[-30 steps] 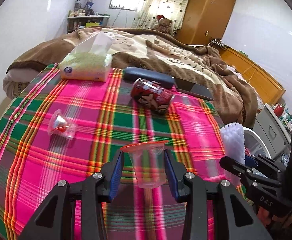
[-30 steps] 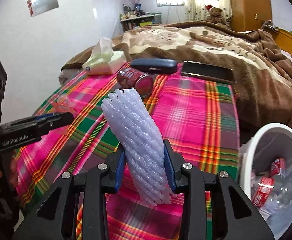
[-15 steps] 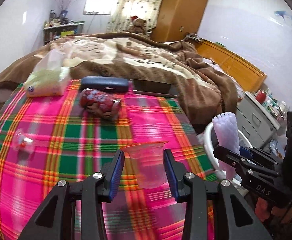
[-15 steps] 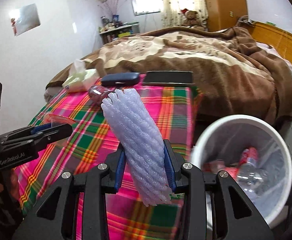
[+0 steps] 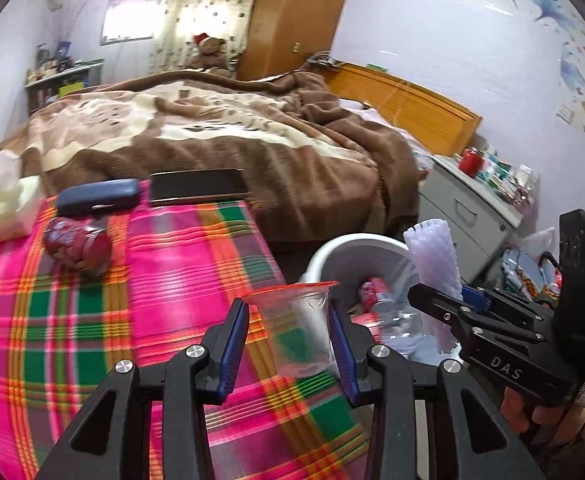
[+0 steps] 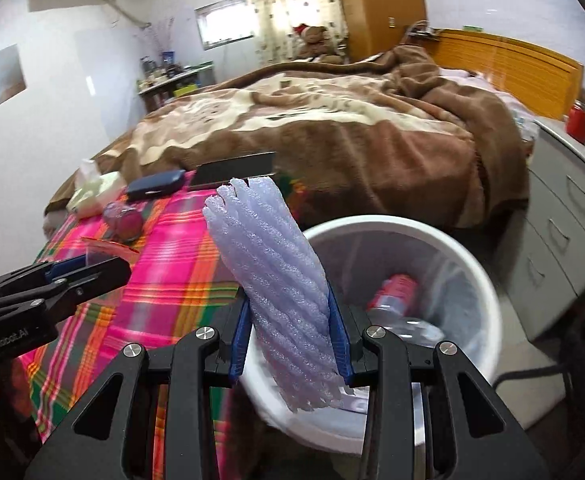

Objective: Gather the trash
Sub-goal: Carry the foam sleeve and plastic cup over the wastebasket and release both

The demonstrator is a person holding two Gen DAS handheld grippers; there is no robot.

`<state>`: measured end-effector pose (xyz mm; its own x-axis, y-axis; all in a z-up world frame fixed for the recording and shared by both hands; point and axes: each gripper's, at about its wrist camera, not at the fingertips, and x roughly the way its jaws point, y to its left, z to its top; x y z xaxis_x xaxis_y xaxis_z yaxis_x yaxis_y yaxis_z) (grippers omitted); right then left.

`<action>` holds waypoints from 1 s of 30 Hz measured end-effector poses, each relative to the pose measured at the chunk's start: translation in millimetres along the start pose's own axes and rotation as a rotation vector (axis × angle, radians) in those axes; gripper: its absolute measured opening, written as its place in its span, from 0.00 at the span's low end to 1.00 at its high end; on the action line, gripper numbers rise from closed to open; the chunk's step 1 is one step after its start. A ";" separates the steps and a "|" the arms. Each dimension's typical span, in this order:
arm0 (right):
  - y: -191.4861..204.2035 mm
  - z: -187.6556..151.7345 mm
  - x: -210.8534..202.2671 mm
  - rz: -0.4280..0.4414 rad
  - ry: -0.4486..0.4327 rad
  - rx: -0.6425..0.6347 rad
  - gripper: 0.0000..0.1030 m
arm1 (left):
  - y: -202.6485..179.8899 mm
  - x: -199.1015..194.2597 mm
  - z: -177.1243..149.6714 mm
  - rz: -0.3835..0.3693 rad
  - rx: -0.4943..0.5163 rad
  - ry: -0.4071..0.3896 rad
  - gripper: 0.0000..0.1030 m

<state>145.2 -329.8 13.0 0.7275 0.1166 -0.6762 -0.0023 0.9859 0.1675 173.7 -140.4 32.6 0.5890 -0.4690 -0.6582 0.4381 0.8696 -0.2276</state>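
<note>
My left gripper (image 5: 290, 336) is shut on a clear plastic cup (image 5: 298, 328) with a red rim, held over the right edge of the plaid table (image 5: 92, 320). My right gripper (image 6: 290, 336) is shut on a white foam net sleeve (image 6: 276, 280), held above the near rim of the white trash bin (image 6: 480, 280). The bin (image 5: 344, 248) stands beside the table and holds a red can and clear bottles. A crushed red can (image 5: 76, 246) lies on the table. The right gripper with the sleeve also shows in the left wrist view (image 5: 436, 268).
A tissue pack (image 5: 4, 208), a dark glasses case (image 5: 98, 198) and a phone (image 5: 198, 186) lie at the table's far edge. A bed with a brown blanket (image 5: 232, 136) is behind. A grey drawer cabinet (image 6: 564, 216) stands right of the bin.
Both grippers have swung right with their loads, from over the table toward the trash bin. The bin now fills the right wrist view.
</note>
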 end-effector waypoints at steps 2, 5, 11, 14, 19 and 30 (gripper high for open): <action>-8.9 0.2 -0.1 -0.029 0.005 0.011 0.35 | -12.2 6.8 2.1 -0.013 0.017 0.008 0.40; -23.5 -1.6 -0.1 -0.062 0.015 0.032 0.35 | -29.8 18.0 4.7 -0.037 0.042 0.020 0.40; -50.7 -8.5 11.5 -0.124 0.067 0.062 0.37 | -56.9 44.7 4.4 -0.065 0.071 0.065 0.40; -58.0 -12.8 17.4 -0.130 0.094 0.072 0.37 | -65.7 56.9 2.5 -0.076 0.075 0.090 0.40; -65.5 -15.8 21.8 -0.143 0.115 0.076 0.37 | -77.2 72.9 -4.5 -0.063 0.087 0.118 0.40; -74.9 -14.6 23.8 -0.131 0.116 0.071 0.59 | -74.0 76.9 -7.4 -0.067 0.069 0.122 0.61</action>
<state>152.7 -399.1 -26.1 0.6342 0.0050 -0.7731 0.1386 0.9830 0.1200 181.6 -239.7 -6.5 0.4716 -0.4993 -0.7269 0.5218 0.8225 -0.2263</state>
